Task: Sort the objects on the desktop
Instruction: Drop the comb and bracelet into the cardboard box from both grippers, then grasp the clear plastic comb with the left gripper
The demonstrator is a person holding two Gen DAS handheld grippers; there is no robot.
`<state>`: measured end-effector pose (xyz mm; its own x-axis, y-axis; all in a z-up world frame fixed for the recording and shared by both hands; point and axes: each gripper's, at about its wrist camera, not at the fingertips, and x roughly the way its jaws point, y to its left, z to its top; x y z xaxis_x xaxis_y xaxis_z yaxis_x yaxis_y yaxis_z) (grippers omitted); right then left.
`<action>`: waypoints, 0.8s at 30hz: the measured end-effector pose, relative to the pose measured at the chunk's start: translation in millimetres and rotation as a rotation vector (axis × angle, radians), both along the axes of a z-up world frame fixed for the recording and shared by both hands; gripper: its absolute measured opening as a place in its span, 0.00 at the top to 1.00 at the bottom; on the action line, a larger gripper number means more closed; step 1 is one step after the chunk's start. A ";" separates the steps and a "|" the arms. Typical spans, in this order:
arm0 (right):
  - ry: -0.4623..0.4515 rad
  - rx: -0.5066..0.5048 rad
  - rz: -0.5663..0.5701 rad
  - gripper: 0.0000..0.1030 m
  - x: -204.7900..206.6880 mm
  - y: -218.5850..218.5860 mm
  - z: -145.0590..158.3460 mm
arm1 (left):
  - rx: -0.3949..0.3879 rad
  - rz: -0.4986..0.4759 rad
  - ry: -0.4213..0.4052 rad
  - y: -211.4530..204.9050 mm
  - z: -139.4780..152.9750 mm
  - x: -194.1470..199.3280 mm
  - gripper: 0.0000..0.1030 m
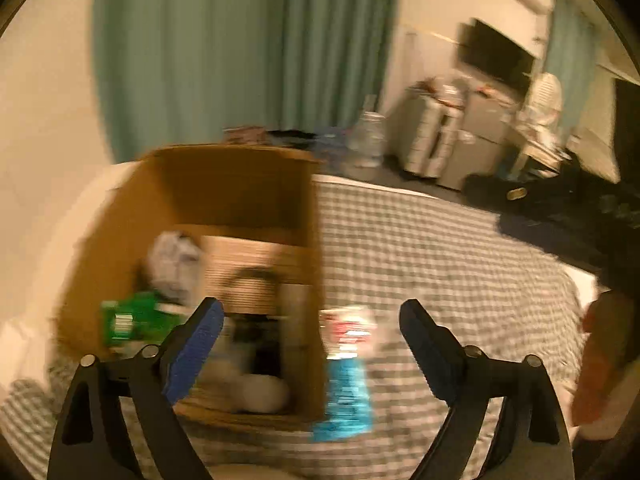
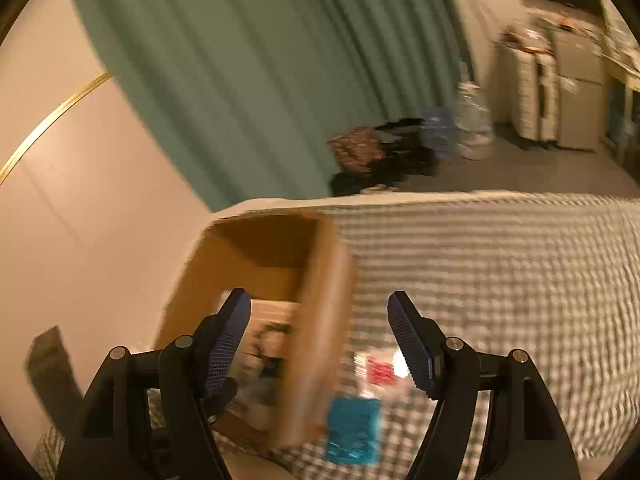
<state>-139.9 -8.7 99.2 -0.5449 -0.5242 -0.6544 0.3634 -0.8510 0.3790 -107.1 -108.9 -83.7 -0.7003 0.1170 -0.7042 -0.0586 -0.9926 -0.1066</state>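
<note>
An open cardboard box (image 1: 224, 184) stands on a checked cloth (image 1: 440, 260). Inside it lie a green packet (image 1: 132, 318), a crumpled white bag (image 1: 176, 264) and a white round thing (image 1: 260, 394). Just outside the box's right wall a blue packet (image 1: 346, 396) and a red-and-white packet (image 1: 350, 330) rest on the cloth. My left gripper (image 1: 311, 305) is open above the box's right wall, holding nothing. In the right wrist view the box (image 2: 260, 248), the blue packet (image 2: 352, 430) and the red-and-white packet (image 2: 380, 372) show again. My right gripper (image 2: 318, 295) hangs open and empty over them. Both views are blurred.
A green curtain (image 1: 240, 60) and a pale wall stand behind the box. Beyond the cloth's far edge, water jugs (image 2: 474, 124), dark bags (image 2: 400, 156) and pale cabinets (image 1: 452, 136) are on the floor. A blurred hand or arm (image 1: 600, 360) is at the right edge.
</note>
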 end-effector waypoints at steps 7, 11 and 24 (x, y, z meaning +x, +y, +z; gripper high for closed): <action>-0.032 0.042 -0.099 0.30 12.8 80.2 -24.5 | -0.156 -0.105 -0.046 106.7 -57.7 -9.7 0.01; -0.024 0.108 -0.128 0.31 10.9 101.9 -39.8 | -0.234 -0.089 -0.096 125.2 -97.3 -30.2 0.01; -0.205 0.019 -0.281 0.30 -53.3 187.5 -122.3 | -0.220 -0.138 -0.176 132.5 -162.2 -112.5 0.01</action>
